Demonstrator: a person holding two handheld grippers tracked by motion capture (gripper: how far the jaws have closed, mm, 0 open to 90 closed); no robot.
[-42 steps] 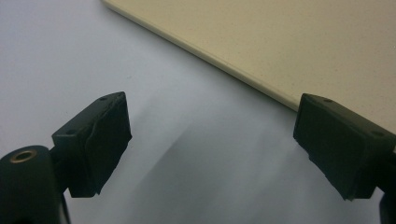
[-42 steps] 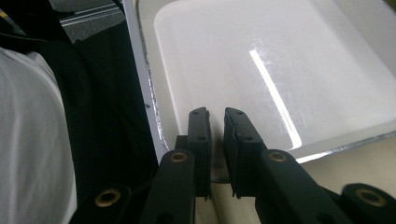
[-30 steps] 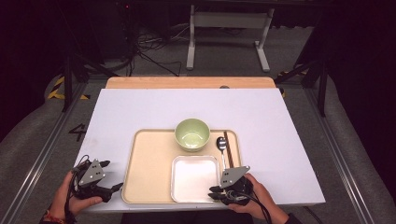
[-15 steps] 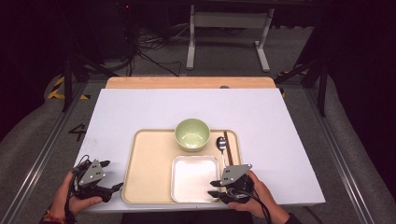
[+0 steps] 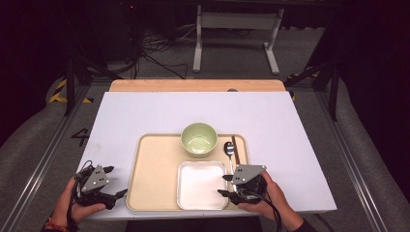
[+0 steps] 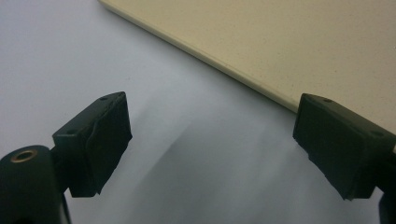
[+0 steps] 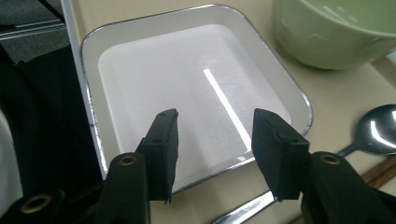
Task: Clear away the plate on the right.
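Observation:
A beige tray holds a green bowl, a white square dish, a spoon and brown chopsticks. My right gripper sits at the dish's right edge. In the right gripper view the right gripper hangs over the dish near its rim. Its jaws have just been opening and stand apart, their pads touching nothing. The bowl and spoon lie beyond. My left gripper rests open on the table beside the tray's left edge, with nothing between its jaws.
The white tabletop stretches bare behind and beside the tray, with a wooden strip along its far edge. The tray's left half is bare. Dark floor, cables and a metal stand lie past the table.
The right gripper's jaws have spread apart at the white dish's right edge. The dish stays in place on the tray. The left gripper has not moved.

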